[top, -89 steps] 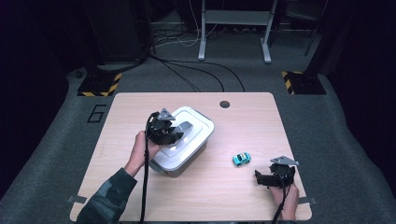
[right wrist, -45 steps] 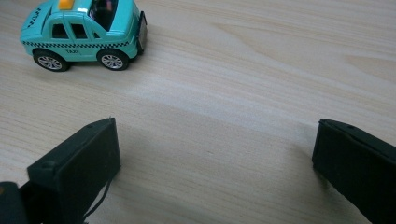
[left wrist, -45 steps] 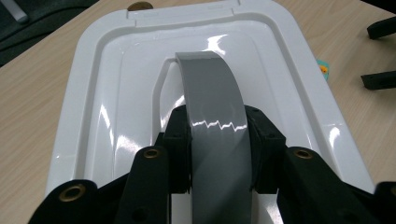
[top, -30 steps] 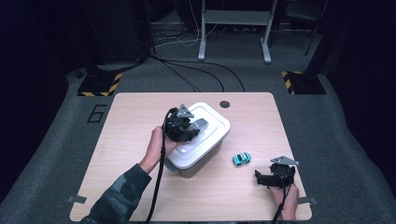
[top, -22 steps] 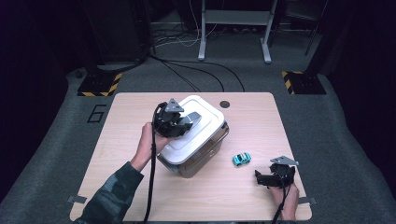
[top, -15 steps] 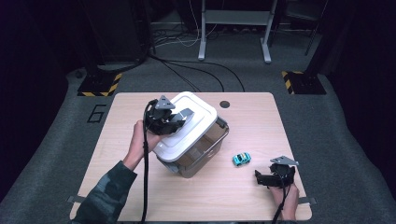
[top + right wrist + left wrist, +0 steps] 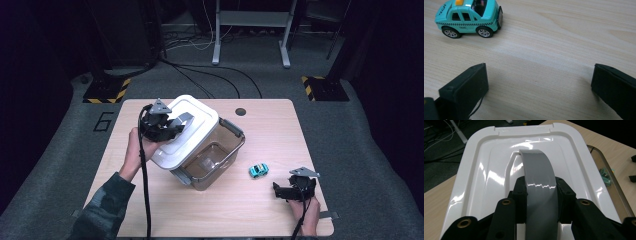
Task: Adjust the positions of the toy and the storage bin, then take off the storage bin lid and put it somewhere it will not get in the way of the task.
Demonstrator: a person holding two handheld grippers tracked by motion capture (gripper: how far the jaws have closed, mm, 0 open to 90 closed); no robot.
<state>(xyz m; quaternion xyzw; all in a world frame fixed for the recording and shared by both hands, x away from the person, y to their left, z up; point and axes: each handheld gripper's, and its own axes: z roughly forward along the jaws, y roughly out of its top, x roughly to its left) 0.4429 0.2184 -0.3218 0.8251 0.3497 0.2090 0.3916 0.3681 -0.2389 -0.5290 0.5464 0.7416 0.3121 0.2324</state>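
In the high view, left of the middle of the frame, the left tongs are closed on the grey handle of the white lid, and the lid hangs tilted, its left edge higher, half off the clear box beneath it. I judge that the lid is held by the handle because this is the one narrow part the jaws can close around, and that it is tilted so it can come free of the box rim. The box stands on the tabletop, and its inside looks empty. The right tongs rest at the lower right of the frame with the jaws wide apart and nothing between them, probably waiting near the small toy car, which stands just to their upper left, between them and the box. The left gripper view shows what the high view cannot: the handle runs straight between the two jaws and is pressed on both sides, above the glossy lid. The right gripper view shows the car in its upper left corner as a turquoise taxi with a checkered stripe, well apart from the open jaws.
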